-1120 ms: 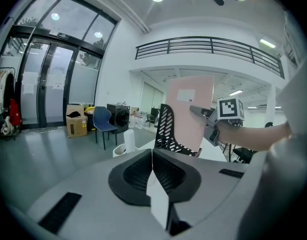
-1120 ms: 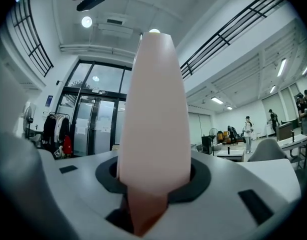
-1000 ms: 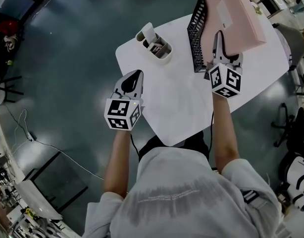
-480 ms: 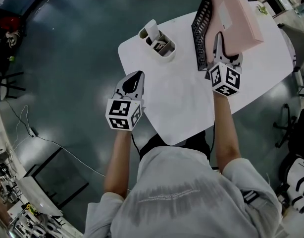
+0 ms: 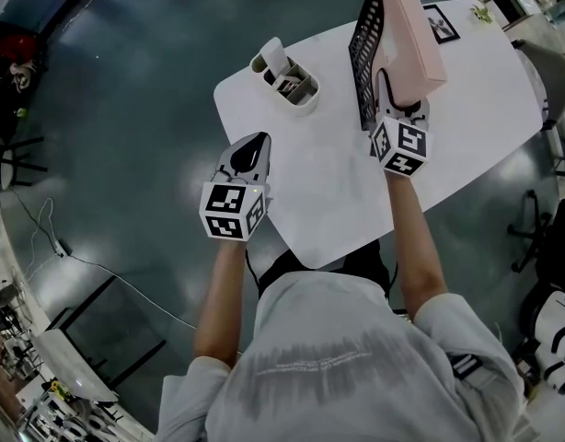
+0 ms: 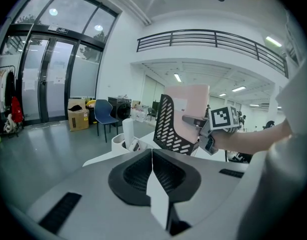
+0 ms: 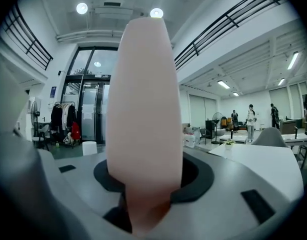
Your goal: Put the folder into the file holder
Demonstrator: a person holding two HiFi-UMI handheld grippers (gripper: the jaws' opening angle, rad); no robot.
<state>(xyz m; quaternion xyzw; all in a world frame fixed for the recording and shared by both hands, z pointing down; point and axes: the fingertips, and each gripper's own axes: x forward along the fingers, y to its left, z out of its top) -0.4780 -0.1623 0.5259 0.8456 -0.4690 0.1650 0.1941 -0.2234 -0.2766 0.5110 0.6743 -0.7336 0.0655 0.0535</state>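
A pink folder (image 5: 407, 35) stands nearly upright on its edge, right beside the black mesh file holder (image 5: 363, 44) on the white table (image 5: 328, 191). My right gripper (image 5: 390, 90) is shut on the folder's near lower edge; its jaws have just been opening, with the folder still between them. In the right gripper view the folder (image 7: 143, 109) fills the gap between the pads. My left gripper (image 5: 250, 150) hovers at the table's left edge, shut and empty. From the left gripper (image 6: 152, 169) view, the folder (image 6: 191, 104) rises behind the holder's (image 6: 171, 129) mesh wall.
A white desk organiser (image 5: 287, 83) with a few items stands at the table's far left. A square marker card (image 5: 441, 23) lies at the far right of the table. Office chairs (image 5: 540, 238) stand on the floor to the right.
The right gripper has come down and a little left with the folder, which now stands more upright and closer against the file holder. The left gripper has stayed put.
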